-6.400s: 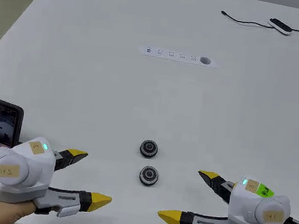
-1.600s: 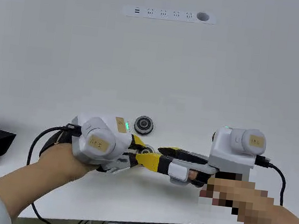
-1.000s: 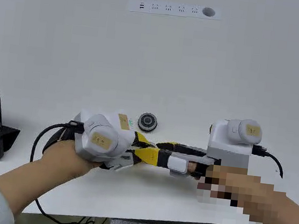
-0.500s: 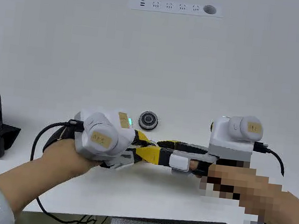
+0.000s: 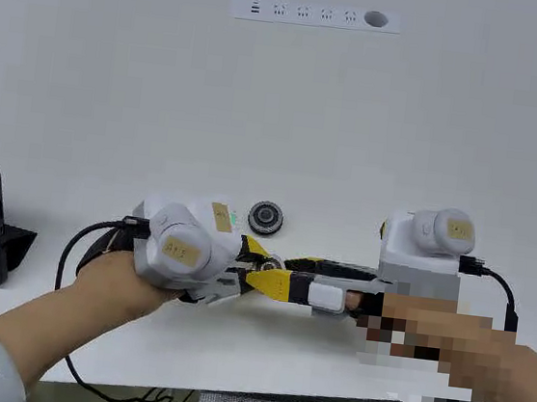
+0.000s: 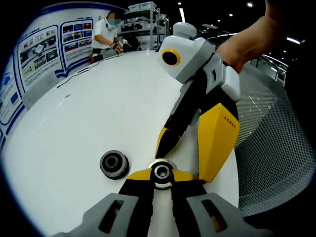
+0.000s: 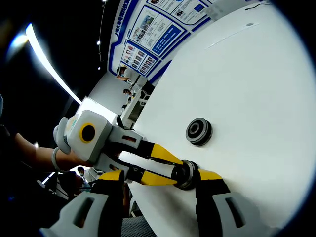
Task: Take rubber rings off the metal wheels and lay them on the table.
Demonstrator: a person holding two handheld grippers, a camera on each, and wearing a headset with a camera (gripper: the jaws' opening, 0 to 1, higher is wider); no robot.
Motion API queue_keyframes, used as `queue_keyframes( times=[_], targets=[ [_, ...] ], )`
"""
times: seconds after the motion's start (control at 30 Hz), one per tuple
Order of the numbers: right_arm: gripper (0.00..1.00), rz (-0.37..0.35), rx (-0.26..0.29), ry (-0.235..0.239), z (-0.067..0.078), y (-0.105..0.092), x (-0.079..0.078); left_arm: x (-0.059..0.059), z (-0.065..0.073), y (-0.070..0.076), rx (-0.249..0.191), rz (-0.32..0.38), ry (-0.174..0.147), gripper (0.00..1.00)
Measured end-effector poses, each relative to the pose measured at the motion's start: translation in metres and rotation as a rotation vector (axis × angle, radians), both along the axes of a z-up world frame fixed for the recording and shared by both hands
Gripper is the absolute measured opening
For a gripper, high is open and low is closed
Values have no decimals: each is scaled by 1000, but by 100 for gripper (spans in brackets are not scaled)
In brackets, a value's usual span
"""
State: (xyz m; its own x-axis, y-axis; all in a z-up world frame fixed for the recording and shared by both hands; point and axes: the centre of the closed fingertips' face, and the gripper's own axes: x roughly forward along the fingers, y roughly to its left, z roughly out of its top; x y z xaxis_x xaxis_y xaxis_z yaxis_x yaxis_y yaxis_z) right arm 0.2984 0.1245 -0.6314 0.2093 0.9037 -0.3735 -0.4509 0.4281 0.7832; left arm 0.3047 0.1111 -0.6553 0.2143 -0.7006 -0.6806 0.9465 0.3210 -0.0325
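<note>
Stickers on the left tool are illegible.

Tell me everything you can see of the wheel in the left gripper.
The wheel is small and round, with dark and shiny metal rings around a centre hole. It is clamped across its rim by the left gripper's yellow fingers. One finger of the open right gripper seems to touch its side.

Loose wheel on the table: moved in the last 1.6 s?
No. The loose wheel keeps its offset below the power strip; only the camera shifted.
</note>
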Motion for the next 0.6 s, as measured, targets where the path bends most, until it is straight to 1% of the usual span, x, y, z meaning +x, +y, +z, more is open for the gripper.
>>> queue_keyframes(
  times=[0.6],
  targets=[
    [59, 8, -2, 43, -1, -4, -9, 0, 0, 0, 0, 4, -1, 13]
  ],
)
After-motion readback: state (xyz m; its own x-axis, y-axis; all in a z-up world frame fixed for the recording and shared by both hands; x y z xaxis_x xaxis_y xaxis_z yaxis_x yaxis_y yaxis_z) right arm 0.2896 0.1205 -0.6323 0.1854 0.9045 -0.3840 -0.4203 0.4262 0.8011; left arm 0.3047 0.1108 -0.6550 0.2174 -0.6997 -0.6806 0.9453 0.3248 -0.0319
